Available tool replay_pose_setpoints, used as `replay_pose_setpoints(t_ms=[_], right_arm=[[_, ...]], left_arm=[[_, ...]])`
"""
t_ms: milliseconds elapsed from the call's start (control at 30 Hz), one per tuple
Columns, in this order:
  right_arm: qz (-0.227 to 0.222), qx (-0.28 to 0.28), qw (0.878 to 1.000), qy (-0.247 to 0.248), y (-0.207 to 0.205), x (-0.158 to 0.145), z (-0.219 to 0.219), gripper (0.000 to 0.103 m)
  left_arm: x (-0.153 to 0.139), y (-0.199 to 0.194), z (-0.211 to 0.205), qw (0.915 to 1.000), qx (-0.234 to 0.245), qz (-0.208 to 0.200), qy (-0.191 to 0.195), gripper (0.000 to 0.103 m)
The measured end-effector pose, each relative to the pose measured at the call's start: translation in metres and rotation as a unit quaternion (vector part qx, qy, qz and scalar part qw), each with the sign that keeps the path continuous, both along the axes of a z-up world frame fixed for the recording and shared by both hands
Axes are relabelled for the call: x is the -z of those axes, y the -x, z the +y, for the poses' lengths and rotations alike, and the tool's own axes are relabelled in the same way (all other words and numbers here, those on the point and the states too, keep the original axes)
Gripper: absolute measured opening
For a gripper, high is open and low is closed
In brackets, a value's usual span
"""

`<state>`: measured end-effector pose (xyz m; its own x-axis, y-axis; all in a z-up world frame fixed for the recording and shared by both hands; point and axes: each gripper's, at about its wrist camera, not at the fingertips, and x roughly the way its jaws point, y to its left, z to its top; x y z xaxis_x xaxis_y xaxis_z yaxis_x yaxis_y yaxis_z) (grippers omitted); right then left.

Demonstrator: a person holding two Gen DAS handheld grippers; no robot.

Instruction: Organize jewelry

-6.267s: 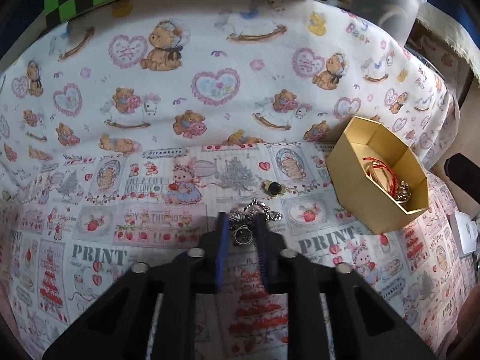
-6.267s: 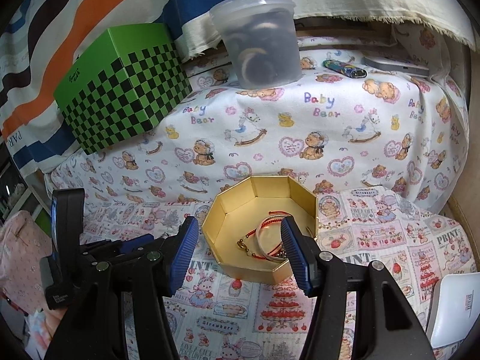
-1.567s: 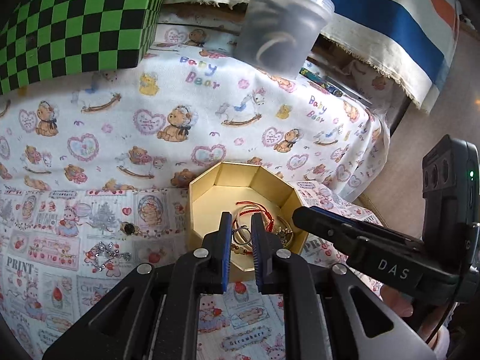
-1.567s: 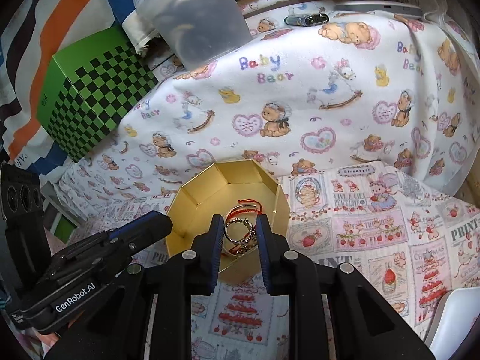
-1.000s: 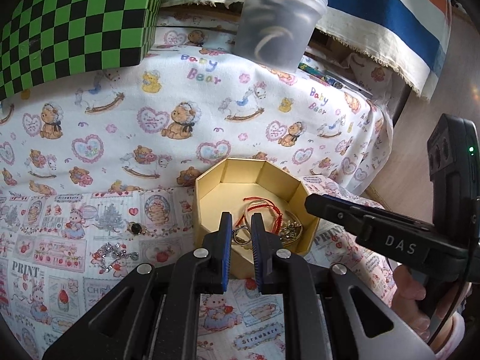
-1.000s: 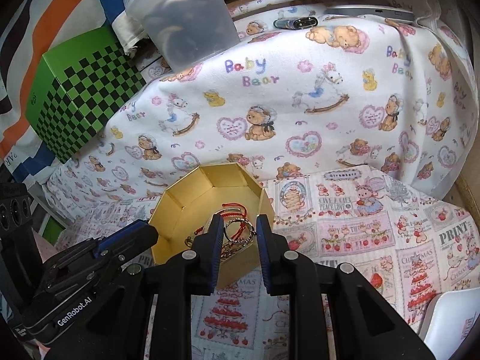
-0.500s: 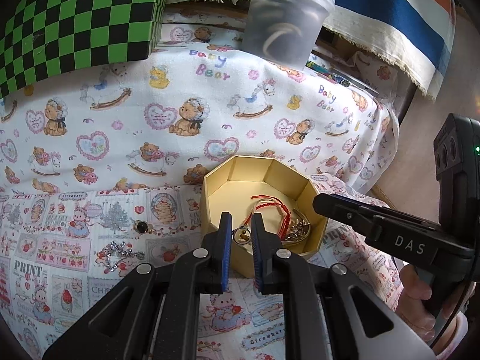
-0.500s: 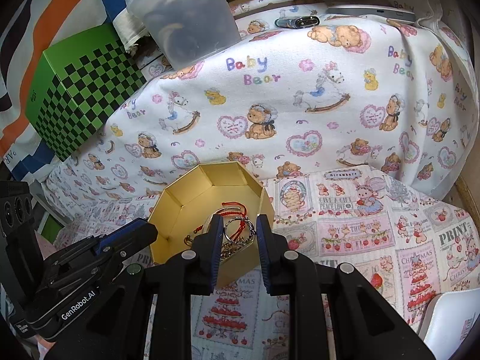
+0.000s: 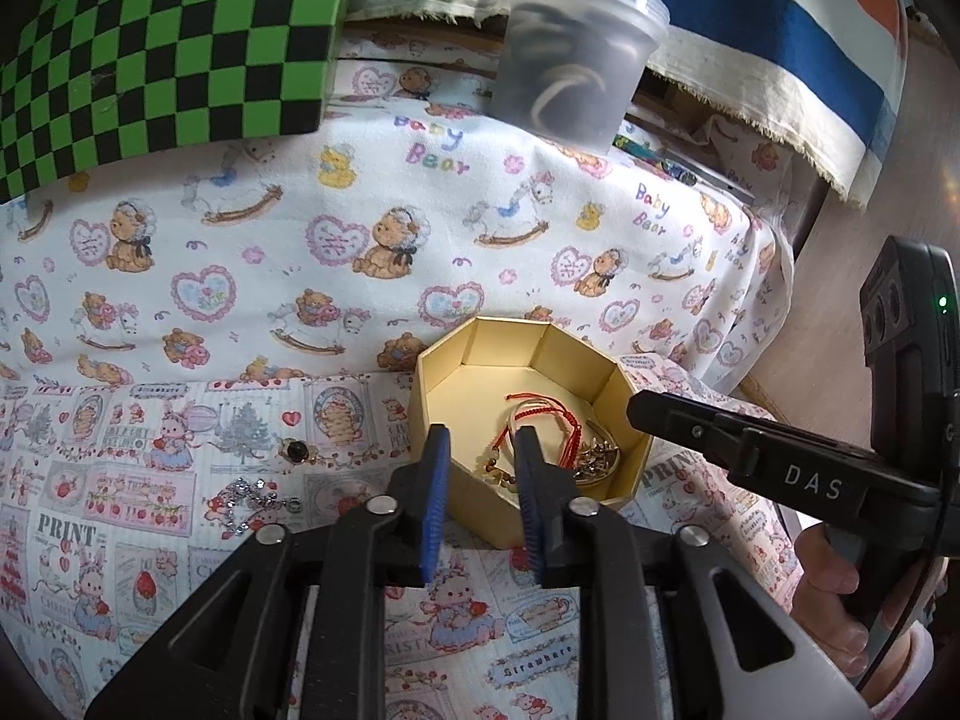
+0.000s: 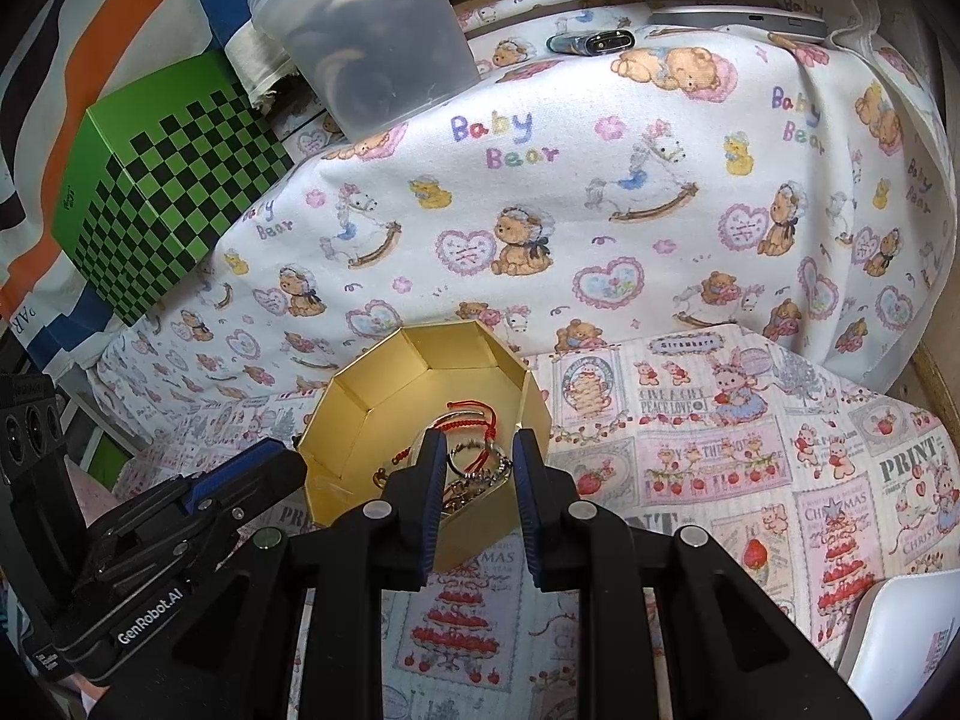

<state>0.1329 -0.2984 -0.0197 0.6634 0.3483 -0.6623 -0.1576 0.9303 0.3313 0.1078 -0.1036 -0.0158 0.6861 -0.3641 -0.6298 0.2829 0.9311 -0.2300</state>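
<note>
A gold octagonal box [image 9: 480, 354] sits on the printed cloth and holds a red cord bracelet [image 9: 543, 408] and silver pieces [image 9: 594, 459]. My left gripper [image 9: 478, 441] is open and empty, just above the box's near rim. My right gripper [image 10: 475, 450] is shut on a silver ring piece [image 10: 474, 459] with a dangling chain, over the box [image 10: 384, 396]. A silver sparkly chain [image 9: 255, 495] and a small dark-stone ring [image 9: 296, 450] lie on the cloth left of the box.
A green checkered box [image 9: 162, 48] and a clear plastic tub [image 9: 570, 66] stand at the back. A lighter [image 10: 591, 42] and a grey phone [image 10: 738, 15] lie at the far edge. A white object [image 10: 900, 642] sits at the near right.
My left gripper has opened and its ring piece is gone from between the fingers. My right gripper stays over the box with its piece.
</note>
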Motion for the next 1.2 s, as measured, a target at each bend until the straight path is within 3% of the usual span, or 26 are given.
replay_pose_setpoints(t_ms=[233,367,533,733,1000,1200], right_arm=[[-0.013,-0.008,1.000,0.003,0.008,-0.007,0.004,0.025],[-0.025,-0.016,1.000,0.000,0.016,-0.015,0.007,0.025],[-0.049,-0.019,0.999,0.002,0.029,-0.027,0.012,0.025],[-0.067,-0.020,0.997,0.021,0.037,-0.031,0.019,0.025],[-0.071,-0.030,0.996,0.045,0.039,-0.027,0.032,0.025],[-0.079,-0.020,0.993,0.082,0.040,-0.022,0.041,0.025]], left_arm=[[-0.015,0.008,0.007,0.9997,-0.005,-0.020,-0.008,0.022],[-0.041,0.020,0.016,0.9967,-0.030,-0.066,-0.038,0.023],[-0.066,0.039,0.033,0.9924,-0.042,-0.100,-0.058,0.031],[-0.067,0.055,0.050,0.9877,-0.057,-0.120,-0.082,0.040],[-0.031,0.030,0.065,0.9887,-0.086,-0.071,-0.101,0.040],[0.008,0.002,0.072,0.9936,-0.083,0.013,-0.076,0.040]])
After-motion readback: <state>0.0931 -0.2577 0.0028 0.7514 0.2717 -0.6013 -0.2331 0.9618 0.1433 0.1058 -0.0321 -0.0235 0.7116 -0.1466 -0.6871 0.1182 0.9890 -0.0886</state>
